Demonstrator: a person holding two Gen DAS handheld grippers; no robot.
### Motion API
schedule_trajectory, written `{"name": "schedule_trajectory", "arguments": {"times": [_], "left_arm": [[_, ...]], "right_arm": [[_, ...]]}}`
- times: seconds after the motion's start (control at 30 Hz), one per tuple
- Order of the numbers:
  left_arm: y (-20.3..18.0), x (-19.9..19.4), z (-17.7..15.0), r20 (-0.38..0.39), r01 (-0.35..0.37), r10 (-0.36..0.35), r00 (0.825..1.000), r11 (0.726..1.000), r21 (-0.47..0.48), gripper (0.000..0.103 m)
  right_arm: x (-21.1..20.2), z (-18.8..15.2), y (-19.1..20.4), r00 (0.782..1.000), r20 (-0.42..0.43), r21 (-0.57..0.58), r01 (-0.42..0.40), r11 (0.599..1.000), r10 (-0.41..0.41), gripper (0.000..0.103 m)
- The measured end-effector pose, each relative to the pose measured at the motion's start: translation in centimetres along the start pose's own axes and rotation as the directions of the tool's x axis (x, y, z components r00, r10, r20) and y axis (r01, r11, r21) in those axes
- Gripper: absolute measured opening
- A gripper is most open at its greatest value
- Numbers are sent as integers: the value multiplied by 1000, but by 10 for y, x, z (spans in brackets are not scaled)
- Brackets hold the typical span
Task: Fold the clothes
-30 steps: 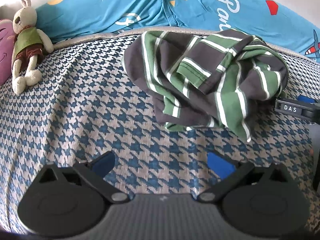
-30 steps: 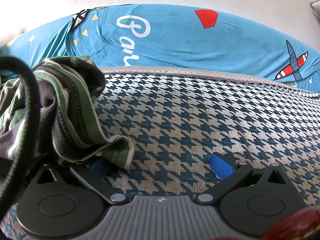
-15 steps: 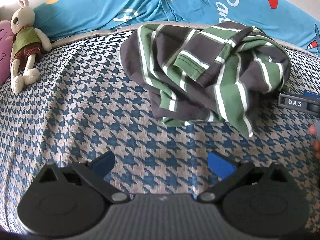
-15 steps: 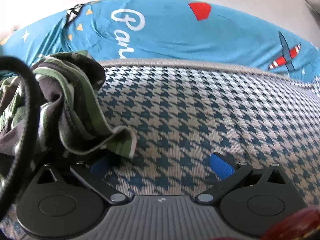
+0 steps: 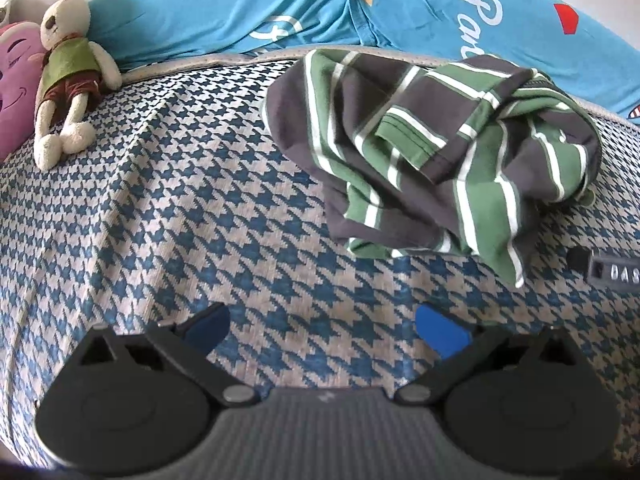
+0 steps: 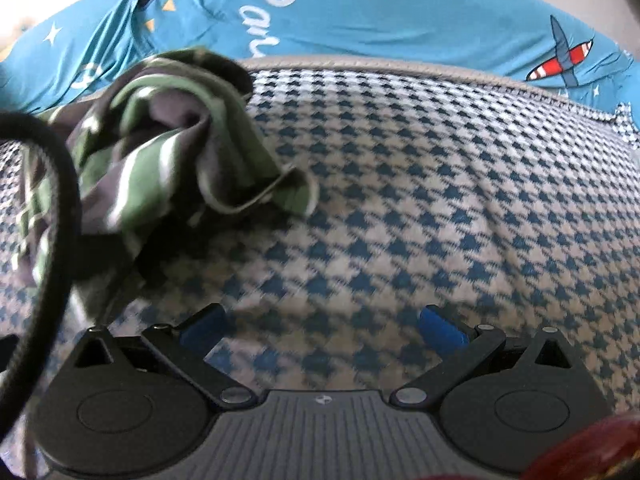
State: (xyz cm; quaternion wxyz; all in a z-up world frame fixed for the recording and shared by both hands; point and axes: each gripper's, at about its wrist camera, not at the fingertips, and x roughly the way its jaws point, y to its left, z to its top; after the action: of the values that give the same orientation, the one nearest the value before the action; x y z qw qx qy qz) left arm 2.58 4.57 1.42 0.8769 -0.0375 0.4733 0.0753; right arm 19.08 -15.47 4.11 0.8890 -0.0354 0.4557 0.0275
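Note:
A crumpled shirt (image 5: 436,152) with green, dark grey and white stripes lies in a heap on the houndstooth bed cover (image 5: 180,208). In the left wrist view it sits ahead and to the right of my left gripper (image 5: 322,330), which is open with nothing between its blue pads. In the right wrist view the same shirt (image 6: 168,160) lies ahead to the left, blurred. My right gripper (image 6: 322,330) is open and clear of the cloth, above bare cover. The other gripper's black body (image 5: 608,272) shows at the right edge of the left wrist view.
A blue printed quilt (image 5: 280,12) runs along the far edge of the bed. A stuffed rabbit (image 5: 66,64) and a pink plush (image 5: 12,84) lie at the far left. A black cable (image 6: 56,200) loops across the left of the right wrist view.
My right gripper has pulled back and away from the shirt, whose hem no longer lies over its left finger. The left gripper has shifted slightly; the shirt now sits further right in its view.

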Motion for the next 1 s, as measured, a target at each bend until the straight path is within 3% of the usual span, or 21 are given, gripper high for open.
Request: {"name": "schedule_trajectory", "arguments": {"times": [0.27, 0.5, 0.7, 0.77, 1.0], "left_arm": [[4, -3, 0, 3, -6, 6, 1000, 1000, -15, 103], [6, -5, 0, 3, -10, 10, 1000, 1000, -23, 103], [0, -7, -1, -1, -7, 6, 1000, 1000, -14, 103], [-1, -8, -1, -3, -5, 5, 1000, 1000, -11, 103], [-9, -12, -2, -4, -5, 5, 1000, 1000, 2, 103]], "right_arm": [[-43, -36, 15, 999, -30, -3, -35, 999, 35, 103], [-94, -61, 24, 992, 25, -19, -120, 993, 121, 103], [-125, -87, 30, 993, 33, -54, -113, 992, 115, 103], [-123, -68, 30, 993, 48, -70, -108, 992, 112, 103], [-118, -64, 29, 988, 37, -51, -146, 988, 148, 103]]}}
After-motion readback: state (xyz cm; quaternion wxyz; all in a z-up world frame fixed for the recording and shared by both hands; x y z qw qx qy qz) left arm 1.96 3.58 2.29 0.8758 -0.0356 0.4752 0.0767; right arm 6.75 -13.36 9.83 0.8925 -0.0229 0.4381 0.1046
